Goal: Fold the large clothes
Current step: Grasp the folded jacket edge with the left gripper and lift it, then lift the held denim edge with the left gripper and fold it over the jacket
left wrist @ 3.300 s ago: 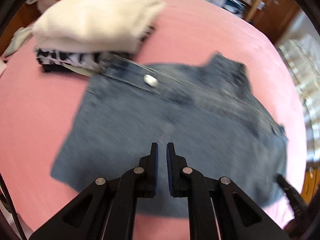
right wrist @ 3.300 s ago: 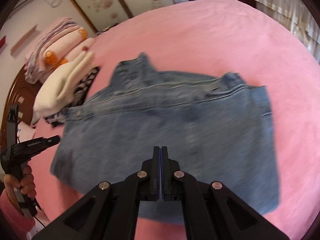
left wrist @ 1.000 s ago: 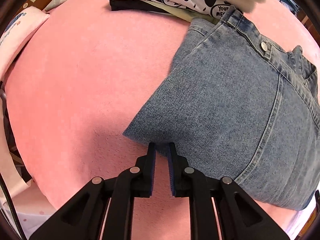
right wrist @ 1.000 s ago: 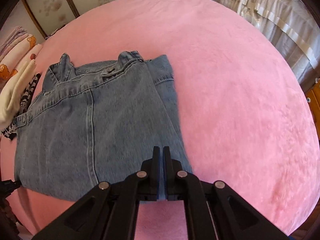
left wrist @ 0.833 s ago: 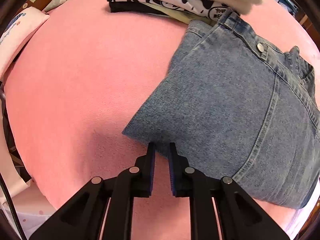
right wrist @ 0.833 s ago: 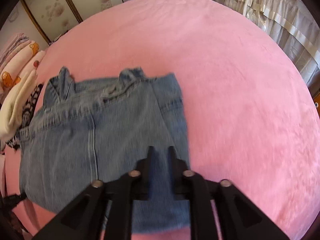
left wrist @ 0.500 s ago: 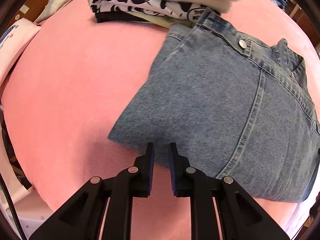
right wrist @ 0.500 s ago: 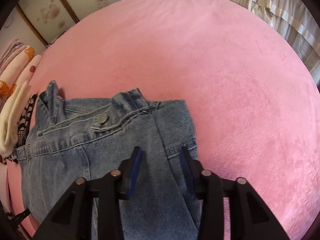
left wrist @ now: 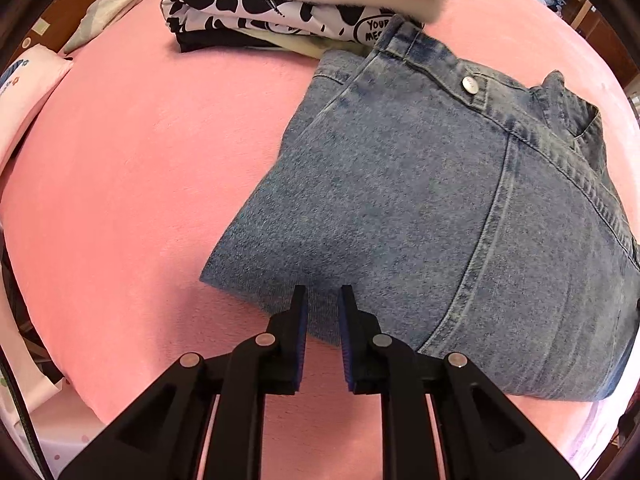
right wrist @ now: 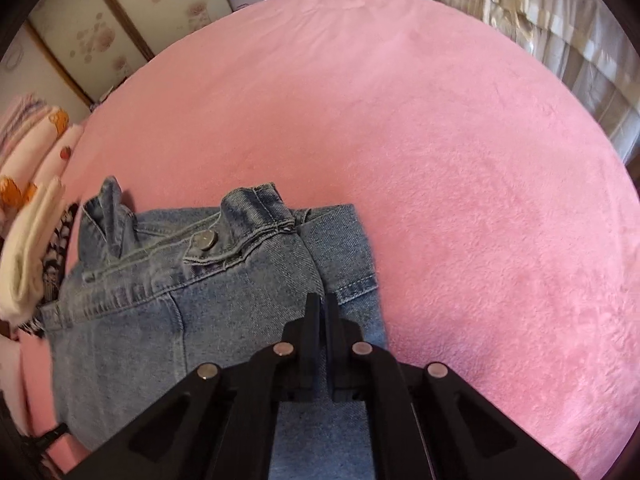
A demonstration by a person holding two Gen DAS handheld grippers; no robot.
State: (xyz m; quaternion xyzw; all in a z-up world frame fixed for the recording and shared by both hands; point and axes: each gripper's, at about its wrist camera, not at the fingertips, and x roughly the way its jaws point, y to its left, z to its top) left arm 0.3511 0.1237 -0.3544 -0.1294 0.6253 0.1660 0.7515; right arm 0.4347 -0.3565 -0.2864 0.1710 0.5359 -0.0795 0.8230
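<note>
A folded denim garment lies on the pink bed, its far edge tucked against a stack of folded clothes. My left hand-held gripper points steeply down at the garment's near edge, jaws a narrow gap apart with the denim hem showing between them; I cannot tell whether the pads press it. My right hand-held gripper has just snapped closed, jaws pressed together over the denim near a cuff; whether any cloth is pinched I cannot tell.
</note>
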